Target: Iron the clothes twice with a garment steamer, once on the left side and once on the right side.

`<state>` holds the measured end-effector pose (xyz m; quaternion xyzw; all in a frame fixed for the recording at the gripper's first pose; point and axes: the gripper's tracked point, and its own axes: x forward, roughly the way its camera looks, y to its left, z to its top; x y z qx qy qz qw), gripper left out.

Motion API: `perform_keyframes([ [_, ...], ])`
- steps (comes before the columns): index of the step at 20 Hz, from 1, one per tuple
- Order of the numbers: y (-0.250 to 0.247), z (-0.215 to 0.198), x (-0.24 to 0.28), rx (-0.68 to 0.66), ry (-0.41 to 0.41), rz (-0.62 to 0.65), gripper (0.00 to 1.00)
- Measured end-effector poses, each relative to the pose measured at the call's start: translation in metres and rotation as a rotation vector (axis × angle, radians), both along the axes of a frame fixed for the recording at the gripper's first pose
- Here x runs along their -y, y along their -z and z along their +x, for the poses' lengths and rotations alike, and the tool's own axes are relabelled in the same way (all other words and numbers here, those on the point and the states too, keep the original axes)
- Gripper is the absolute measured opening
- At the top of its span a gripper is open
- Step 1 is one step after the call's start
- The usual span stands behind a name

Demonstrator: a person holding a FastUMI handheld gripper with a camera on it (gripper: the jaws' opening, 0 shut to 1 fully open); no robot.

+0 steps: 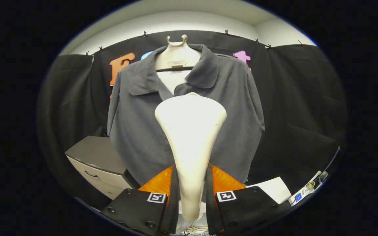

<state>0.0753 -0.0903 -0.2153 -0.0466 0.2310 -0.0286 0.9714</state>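
Note:
A cream garment steamer (190, 131) stands upright between my fingers, its narrow handle pressed by both and its wide head pointing up. My gripper (191, 183) is shut on that handle. Just beyond the steamer head hangs a grey collared shirt (136, 118) on a pale hanger (177, 49), facing me. The steamer head covers the middle of the shirt's chest, below the open collar. Whether the head touches the cloth cannot be told.
A grey drawer cabinet (97, 160) stands below the shirt's left side. A white sheet of paper (274, 188) and a tagged cable (310, 188) lie to the right of my fingers. Black cloth walls close in behind the shirt.

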Motion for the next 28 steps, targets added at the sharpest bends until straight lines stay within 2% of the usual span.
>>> perform_keyframes([
  [6,-0.017,0.055,0.021,0.046,0.054,-0.007,0.42],
  [11,-0.009,0.084,0.031,0.043,0.048,-0.002,0.42],
  [28,0.054,0.063,0.038,-0.067,0.040,-0.018,0.42],
])
